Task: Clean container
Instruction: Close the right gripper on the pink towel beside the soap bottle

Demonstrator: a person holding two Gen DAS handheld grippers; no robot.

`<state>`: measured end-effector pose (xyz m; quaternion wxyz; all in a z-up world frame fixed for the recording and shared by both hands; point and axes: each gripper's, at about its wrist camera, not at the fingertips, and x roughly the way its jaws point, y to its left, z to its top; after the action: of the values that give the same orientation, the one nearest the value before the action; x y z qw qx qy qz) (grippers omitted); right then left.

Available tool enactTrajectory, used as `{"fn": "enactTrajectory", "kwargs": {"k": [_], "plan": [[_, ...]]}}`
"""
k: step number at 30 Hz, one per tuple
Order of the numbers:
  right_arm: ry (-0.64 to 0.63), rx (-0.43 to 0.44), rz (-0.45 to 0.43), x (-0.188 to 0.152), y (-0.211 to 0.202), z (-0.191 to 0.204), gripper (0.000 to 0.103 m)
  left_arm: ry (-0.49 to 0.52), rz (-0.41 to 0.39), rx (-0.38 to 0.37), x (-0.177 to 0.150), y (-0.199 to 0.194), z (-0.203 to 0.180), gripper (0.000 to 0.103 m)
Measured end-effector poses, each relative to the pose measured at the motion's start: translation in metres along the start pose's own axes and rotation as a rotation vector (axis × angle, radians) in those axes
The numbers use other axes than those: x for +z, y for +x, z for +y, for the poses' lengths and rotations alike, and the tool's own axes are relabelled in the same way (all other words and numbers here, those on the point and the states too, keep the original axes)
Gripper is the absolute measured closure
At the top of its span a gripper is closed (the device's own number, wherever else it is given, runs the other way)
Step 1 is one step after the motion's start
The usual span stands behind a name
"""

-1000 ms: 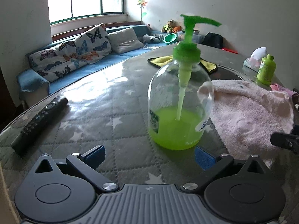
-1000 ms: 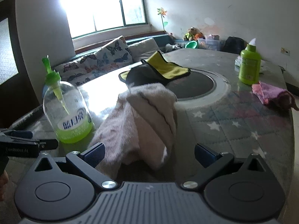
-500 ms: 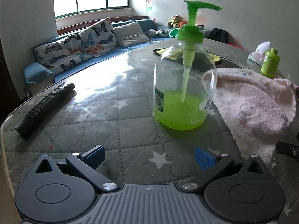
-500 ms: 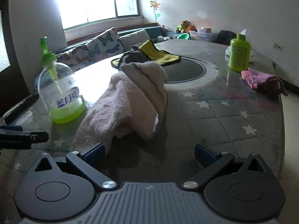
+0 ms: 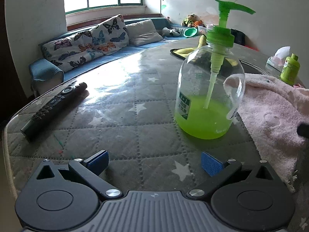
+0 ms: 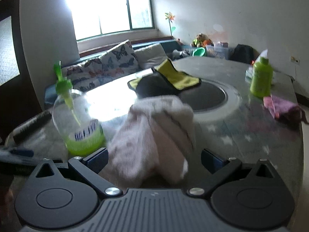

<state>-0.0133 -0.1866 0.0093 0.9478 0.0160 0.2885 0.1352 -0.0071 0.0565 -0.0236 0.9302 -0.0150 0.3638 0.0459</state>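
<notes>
— Quilted, star-printed covering runs over the whole round desk [image 5: 119, 127], and both claws sit low at its near edge. What is each one doing?

— Left claw [image 5: 153, 161] is spread wide and empty, well short of the pump bottle [image 5: 209, 96], which stands upright ahead and a little right. Right claw [image 6: 154, 159] is also released; the pink towel [image 6: 154, 131] lies heaped between its blue pads, though blur hides whether they touch it.

— How will the bottle handle?

— Probably smooth, rigid clear plastic, slippery to grip. Green liquid fills roughly its bottom third, so weight sits low. I'd clamp the wide body; the pump neck looks too thin. The towel is soft and will bunch.

— Farther off?

— A small green bottle [image 6: 260, 77], closed, contents unseen.
</notes>
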Motion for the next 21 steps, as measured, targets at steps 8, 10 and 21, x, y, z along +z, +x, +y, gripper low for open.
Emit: {"fn": "enactTrajectory", "kwargs": {"k": [8,10,21], "plan": [[-0.029,0.006,0.003,0.033,0.044,0.004,0.0,0.01,-0.008,0.001,0.004,-0.001,0.003,0.0],[-0.046,0.01,0.019,0.034,0.056,0.007,0.0,0.01,-0.009,0.003,0.006,0.0,0.003,0.0],[-0.083,-0.022,0.138,0.022,0.094,0.012,0.043,0.024,-0.039,-0.01,0.02,-0.004,0.002,0.0]]}}
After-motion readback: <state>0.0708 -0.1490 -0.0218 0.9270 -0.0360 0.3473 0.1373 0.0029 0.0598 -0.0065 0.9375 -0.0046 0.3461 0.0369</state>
